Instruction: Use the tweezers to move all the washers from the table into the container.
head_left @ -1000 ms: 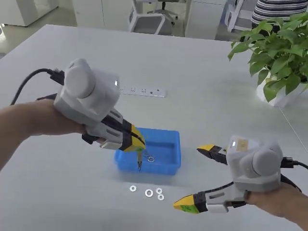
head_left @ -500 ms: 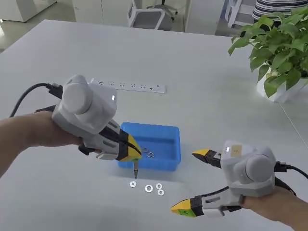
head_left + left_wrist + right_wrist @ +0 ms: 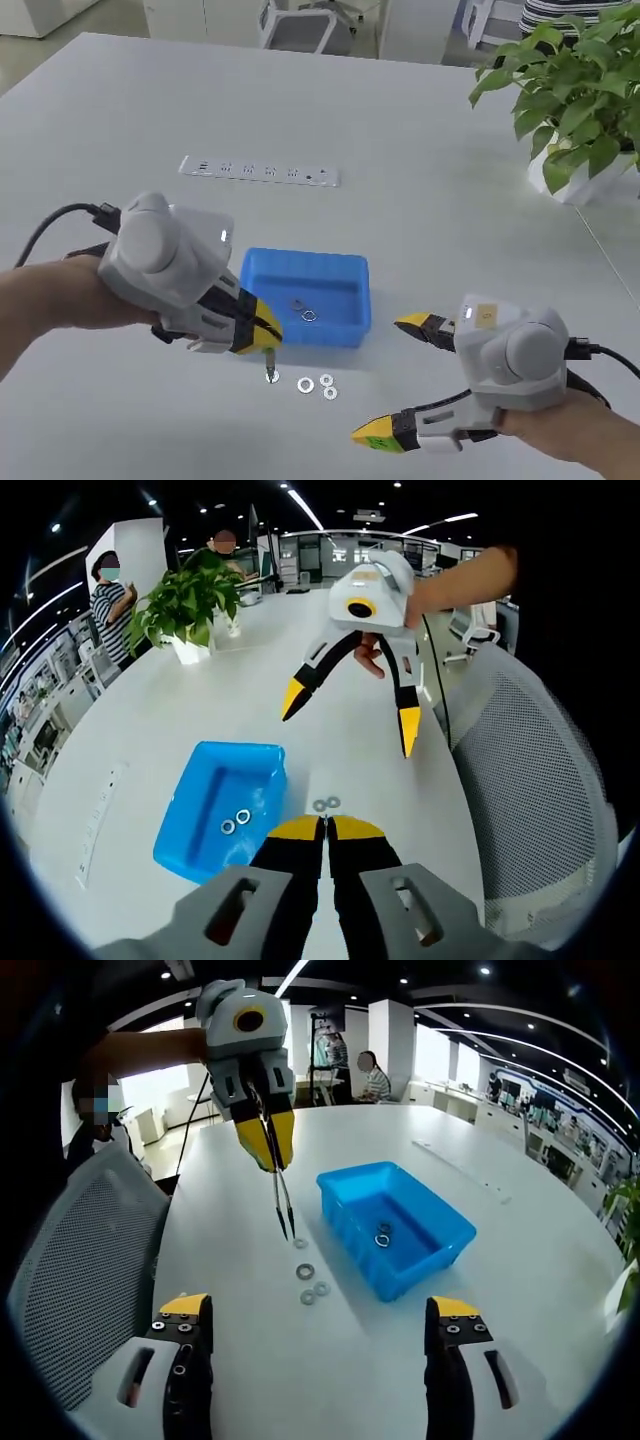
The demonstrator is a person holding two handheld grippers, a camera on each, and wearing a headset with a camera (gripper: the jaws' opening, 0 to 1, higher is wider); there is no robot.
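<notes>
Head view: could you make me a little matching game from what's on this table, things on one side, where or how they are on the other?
Things: 1 tweezers; 2 right gripper; 3 power strip; 4 potted plant.
States: A open, empty; B beyond the blue container; C far right of the view; D clamped in the left gripper.
Pairs: 1-D, 2-A, 3-B, 4-C.

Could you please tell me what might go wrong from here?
1. The washers lie flat and close together on the table, so the tweezers may slip off one or scatter its neighbours.
2. The tweezers are thin and held only by the shut left gripper; pressing down might twist them.
3. A weakly pinched washer could drop before clearing the container wall.
</notes>
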